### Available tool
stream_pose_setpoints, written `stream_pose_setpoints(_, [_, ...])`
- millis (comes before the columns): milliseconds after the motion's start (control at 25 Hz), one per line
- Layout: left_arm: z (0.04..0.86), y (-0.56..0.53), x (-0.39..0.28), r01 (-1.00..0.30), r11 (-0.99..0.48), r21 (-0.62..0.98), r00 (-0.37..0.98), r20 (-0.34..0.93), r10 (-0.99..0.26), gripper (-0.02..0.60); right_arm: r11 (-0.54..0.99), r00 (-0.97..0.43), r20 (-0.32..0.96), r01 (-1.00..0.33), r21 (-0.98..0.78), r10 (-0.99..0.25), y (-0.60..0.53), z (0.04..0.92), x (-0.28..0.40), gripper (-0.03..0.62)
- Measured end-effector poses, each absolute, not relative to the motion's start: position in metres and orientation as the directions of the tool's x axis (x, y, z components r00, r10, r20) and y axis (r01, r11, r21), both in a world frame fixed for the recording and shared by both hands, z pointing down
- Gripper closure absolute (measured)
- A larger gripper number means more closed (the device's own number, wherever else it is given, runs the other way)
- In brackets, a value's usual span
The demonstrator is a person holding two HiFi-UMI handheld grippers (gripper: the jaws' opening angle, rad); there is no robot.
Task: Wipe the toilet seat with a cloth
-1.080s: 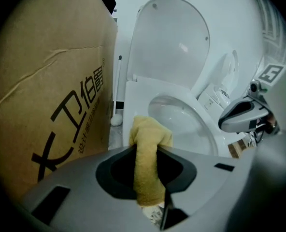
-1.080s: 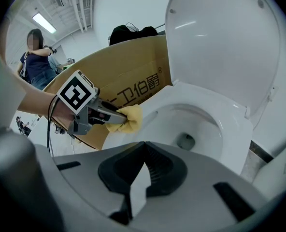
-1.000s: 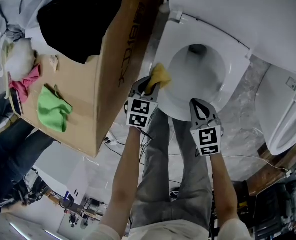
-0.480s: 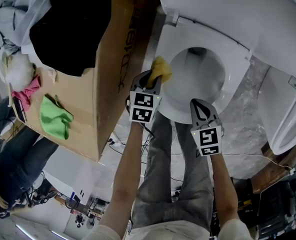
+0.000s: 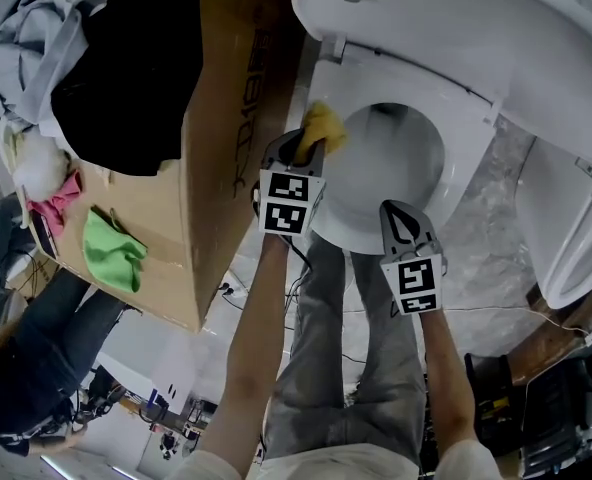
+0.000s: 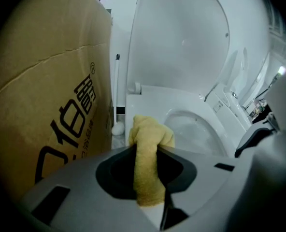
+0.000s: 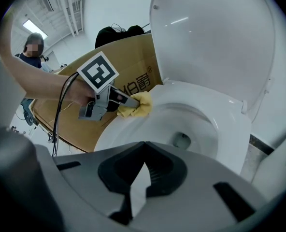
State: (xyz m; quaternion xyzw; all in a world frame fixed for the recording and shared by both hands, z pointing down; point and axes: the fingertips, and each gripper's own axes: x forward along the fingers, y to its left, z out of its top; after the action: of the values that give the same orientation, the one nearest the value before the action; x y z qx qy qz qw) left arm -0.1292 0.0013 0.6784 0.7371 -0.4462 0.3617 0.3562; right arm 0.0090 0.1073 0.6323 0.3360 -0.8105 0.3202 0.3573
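Holds the right gripper (image 5: 400, 211) nearest, jaws pressed together on nothing by the front rim of the white oval toilet seat (image 5: 381, 76), clamps a crumpled yellow terry cloth (image 5: 323, 126) in the left gripper (image 5: 304, 144) against that seat's left side, just beside a tall brown cardboard box (image 5: 216, 148), below the raised white plastic lid (image 5: 496, 18).

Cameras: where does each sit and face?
Head view: on the head, steeply down at the toilet seat; shows arms, legs, left gripper, right gripper.
Left gripper view: along its jaws, shut on the yellow cloth, toward the raised lid.
Right gripper view: over its shut, empty jaws, across the bowl; shows the left forearm.
Shared: all show the yellow cloth.
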Motion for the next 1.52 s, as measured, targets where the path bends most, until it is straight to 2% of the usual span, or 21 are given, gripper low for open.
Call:
stream_pose_setpoints(1040, [0.67,-0.069,-0.07,-0.882,-0.446,0.15,0.364,0.818,-0.445,0.482,0.523,-0.504,0.784,-0.806,-0.277,-0.362,0.076,0.633,0.056,0.586])
stream_pose_setpoints(1360, [0.667,-0.081,-0.02,-0.837,-0.509,0.201,0.443,0.794,-0.416,0.485,0.494,-0.488,0.787,-0.825,-0.274,-0.378,0.075,0.634,0.075,0.586])
stream_pose_setpoints(1520, [0.668,-0.081,-0.008,-0.841,-0.51,0.179,0.428,0.797,-0.426,0.485,0.471,-0.477,0.782,-0.84,-0.27,-0.402,0.069,0.629,0.088,0.586])
